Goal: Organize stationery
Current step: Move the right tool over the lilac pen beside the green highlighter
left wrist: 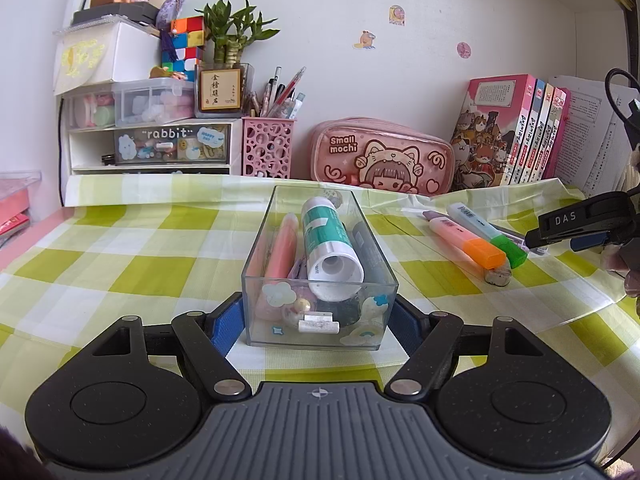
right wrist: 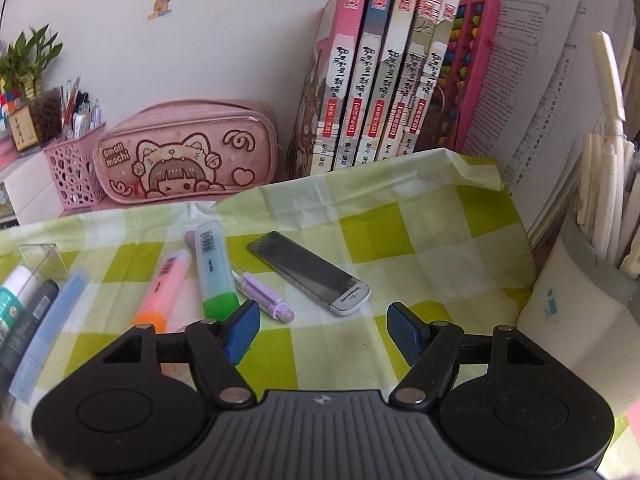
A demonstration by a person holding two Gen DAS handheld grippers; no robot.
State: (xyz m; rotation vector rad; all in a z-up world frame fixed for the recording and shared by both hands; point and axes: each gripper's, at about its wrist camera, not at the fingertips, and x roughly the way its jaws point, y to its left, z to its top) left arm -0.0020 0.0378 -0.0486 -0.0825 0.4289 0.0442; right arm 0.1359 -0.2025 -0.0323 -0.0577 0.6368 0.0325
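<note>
The left tool (left wrist: 320, 316) is gripping the clear box (left wrist: 320, 264), already holding a glue stick (left wrist: 330, 240); the right tool (right wrist: 322, 328) is hanging open near two highlighters (right wrist: 212, 272) lying loose on the surface.

A: Free room? Bare cloth (right wrist: 400, 280) lies right of the lead case (right wrist: 308, 272).
B: Obstacles? Highlighters (right wrist: 192, 268) and pen (right wrist: 264, 296) crowd left; books (right wrist: 380, 80) and pouch (right wrist: 188, 152) wall the back.
</note>
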